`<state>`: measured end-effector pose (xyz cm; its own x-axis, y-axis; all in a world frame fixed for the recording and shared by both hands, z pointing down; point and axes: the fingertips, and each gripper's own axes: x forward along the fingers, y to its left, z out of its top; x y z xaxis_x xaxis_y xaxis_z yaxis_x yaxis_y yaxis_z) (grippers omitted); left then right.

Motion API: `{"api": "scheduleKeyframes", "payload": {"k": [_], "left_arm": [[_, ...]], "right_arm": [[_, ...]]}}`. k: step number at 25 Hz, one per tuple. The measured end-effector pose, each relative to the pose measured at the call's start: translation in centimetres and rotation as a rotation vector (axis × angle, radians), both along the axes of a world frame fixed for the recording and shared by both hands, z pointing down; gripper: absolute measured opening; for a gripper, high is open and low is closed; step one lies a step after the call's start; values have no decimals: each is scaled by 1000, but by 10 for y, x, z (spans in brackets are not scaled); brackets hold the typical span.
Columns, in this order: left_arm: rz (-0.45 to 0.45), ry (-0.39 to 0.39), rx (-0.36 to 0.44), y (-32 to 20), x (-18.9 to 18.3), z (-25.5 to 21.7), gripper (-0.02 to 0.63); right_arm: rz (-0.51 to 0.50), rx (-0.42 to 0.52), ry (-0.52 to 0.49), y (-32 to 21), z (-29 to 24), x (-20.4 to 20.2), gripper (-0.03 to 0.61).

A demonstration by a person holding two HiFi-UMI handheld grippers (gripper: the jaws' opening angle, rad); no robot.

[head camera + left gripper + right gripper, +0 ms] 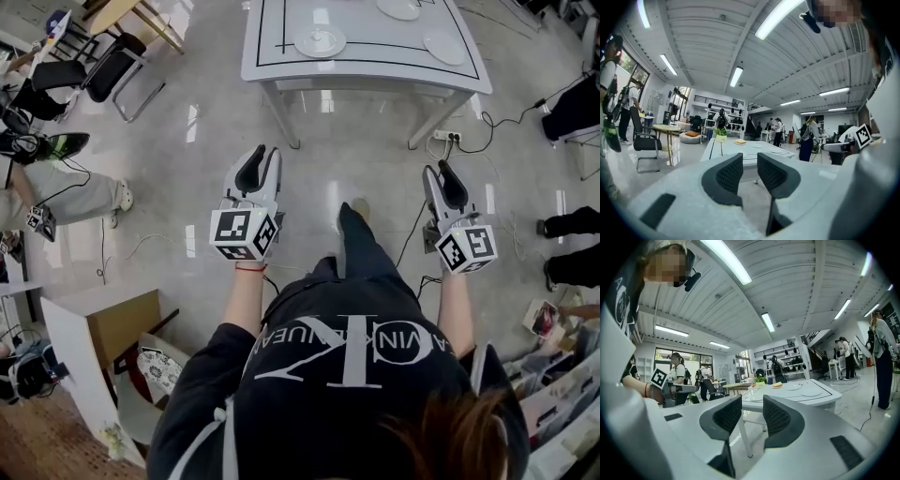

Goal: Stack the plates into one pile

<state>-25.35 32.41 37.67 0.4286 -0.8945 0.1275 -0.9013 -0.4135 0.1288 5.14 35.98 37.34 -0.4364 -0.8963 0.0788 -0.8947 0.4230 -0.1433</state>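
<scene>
Lying apart on the white surface (366,66), the three plates are unstacked: the left plate (320,41) sits by the near edge, the right plate (444,49) toward the right edge, and the far plate (400,8) behind them, cut by the frame. Well short of the surface, over the glossy floor (187,169), the left hand-held gripper (262,155) and the right hand-held gripper (441,172) point toward it, each with its jaws apart and nothing between them. A black chair (112,70) stands off to the left.
</scene>
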Motion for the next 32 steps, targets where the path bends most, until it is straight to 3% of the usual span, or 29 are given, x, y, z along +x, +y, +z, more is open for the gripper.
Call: {"api": "scheduleKeyframes", "payload": {"k": [15, 26, 32], "left_arm": [[3, 19, -43, -148, 67, 4, 100], [-54, 20, -34, -209, 97, 0, 97], [0, 19, -39, -230, 134, -5, 95]], "right_arm": [[-137, -66, 44, -158, 14, 19, 138], [-216, -77, 73, -224, 20, 45, 138], [-213, -84, 73, -238, 19, 65, 137]]}}
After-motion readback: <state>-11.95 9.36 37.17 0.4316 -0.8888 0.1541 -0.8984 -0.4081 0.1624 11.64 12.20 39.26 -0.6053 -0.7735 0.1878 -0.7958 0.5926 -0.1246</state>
